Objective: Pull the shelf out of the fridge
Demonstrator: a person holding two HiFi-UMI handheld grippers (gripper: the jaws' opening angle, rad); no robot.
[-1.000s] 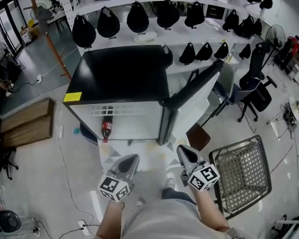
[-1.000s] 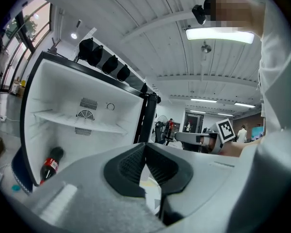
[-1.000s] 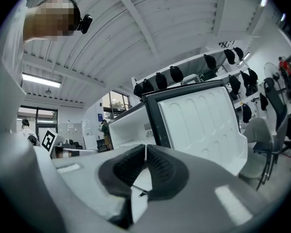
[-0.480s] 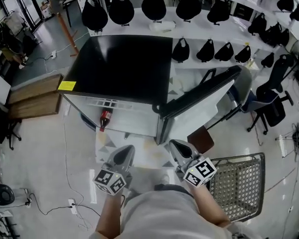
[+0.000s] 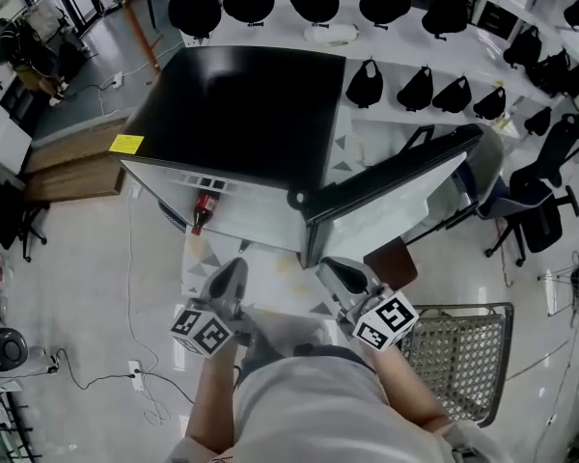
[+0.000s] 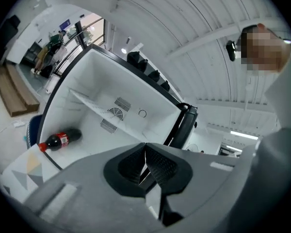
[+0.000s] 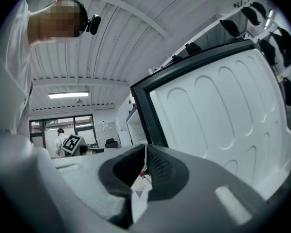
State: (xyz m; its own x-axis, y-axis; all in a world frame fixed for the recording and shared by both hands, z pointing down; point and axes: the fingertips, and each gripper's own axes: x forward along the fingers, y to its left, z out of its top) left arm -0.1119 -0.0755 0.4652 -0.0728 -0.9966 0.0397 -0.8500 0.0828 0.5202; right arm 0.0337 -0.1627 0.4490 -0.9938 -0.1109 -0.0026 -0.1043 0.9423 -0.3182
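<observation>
Hovering closed and empty, left gripper (image 5: pixel 233 268) and right gripper (image 5: pixel 329 267) face the fridge (image 5: pixel 241 114); a crooked pull could, seemingly, tip shelf (image 6: pixel 92 102) onto bottle (image 6: pixel 58 140).

You hold two grippers, the left gripper (image 5: pixel 234 264) and the right gripper (image 5: pixel 330 266), each with one marker cube (image 5: pixel 201 331). Ahead of you is one fridge (image 5: pixel 241 114) with one door (image 5: pixel 386 196). Inside it you see one shelf (image 6: pixel 94 103) and one bottle (image 6: pixel 58 141). One yellow sticker (image 5: pixel 126 144) is on the fridge's top. On the floor you have one wire basket (image 5: pixel 458 355) and one office chair (image 5: pixel 538 215). On the wall hang black bags (image 5: pixel 365 83), at least ten; the frame edge hides the exact count.
</observation>
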